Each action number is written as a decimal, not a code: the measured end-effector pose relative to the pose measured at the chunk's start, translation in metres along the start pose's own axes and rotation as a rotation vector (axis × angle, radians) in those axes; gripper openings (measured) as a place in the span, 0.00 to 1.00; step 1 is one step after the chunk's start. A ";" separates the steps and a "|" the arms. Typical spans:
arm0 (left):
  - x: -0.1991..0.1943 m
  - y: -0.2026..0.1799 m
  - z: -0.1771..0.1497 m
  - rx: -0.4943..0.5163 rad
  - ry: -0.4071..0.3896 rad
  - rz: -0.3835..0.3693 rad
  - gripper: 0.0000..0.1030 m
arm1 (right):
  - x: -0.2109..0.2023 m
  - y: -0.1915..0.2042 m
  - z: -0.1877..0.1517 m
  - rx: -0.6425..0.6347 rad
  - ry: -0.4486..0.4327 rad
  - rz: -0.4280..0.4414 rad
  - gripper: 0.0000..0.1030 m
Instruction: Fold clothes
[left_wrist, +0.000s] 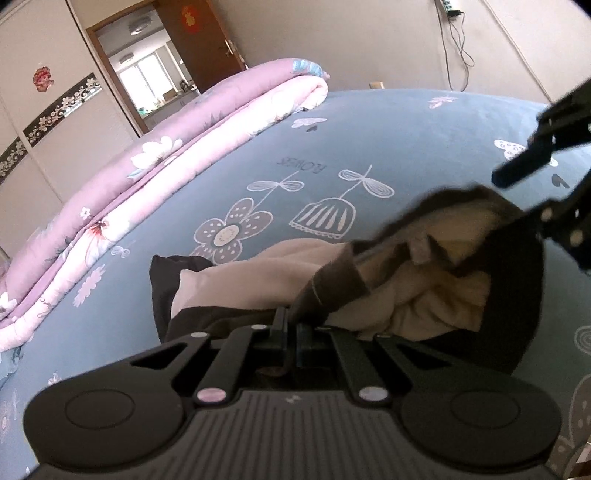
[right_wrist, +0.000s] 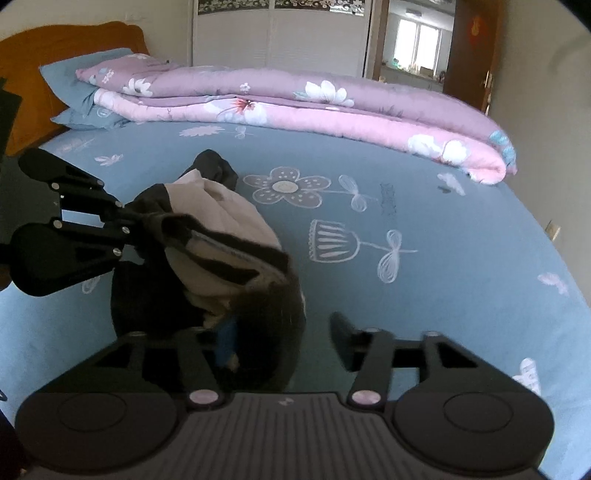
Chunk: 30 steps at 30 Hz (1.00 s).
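Low in the left wrist view, the left gripper (left_wrist: 291, 325) has its jaws clamped on the dark, cream-lined garment (left_wrist: 424, 280) bunched mid-frame on the bed (left_wrist: 406, 147). Right gripper (right_wrist: 280, 339) jaws gape, empty. Spreading comes next, likely needing a second hold.

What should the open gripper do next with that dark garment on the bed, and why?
Probably close the right gripper on the dark garment's near edge. Its fingers stand open with the cloth bunched against one, while the left gripper already pinches the band, so a second hold would let it spread.
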<state>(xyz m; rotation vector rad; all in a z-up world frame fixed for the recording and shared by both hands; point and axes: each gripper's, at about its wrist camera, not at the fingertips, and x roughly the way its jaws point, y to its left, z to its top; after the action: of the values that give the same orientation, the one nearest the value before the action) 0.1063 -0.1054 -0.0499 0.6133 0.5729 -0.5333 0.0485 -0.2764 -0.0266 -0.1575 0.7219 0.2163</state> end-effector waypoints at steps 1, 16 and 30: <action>0.000 0.000 0.000 0.001 0.001 -0.001 0.02 | 0.004 -0.002 -0.002 0.019 0.010 0.024 0.61; -0.001 0.013 0.018 0.024 -0.004 0.010 0.02 | 0.014 0.014 -0.070 0.059 0.104 0.064 0.73; 0.012 0.035 0.069 0.039 -0.051 0.027 0.02 | 0.012 0.061 -0.068 -0.261 -0.026 0.035 0.73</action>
<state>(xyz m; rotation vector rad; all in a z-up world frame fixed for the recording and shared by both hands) 0.1591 -0.1299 0.0025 0.6416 0.5068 -0.5341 -0.0008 -0.2306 -0.0890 -0.3903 0.6691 0.3453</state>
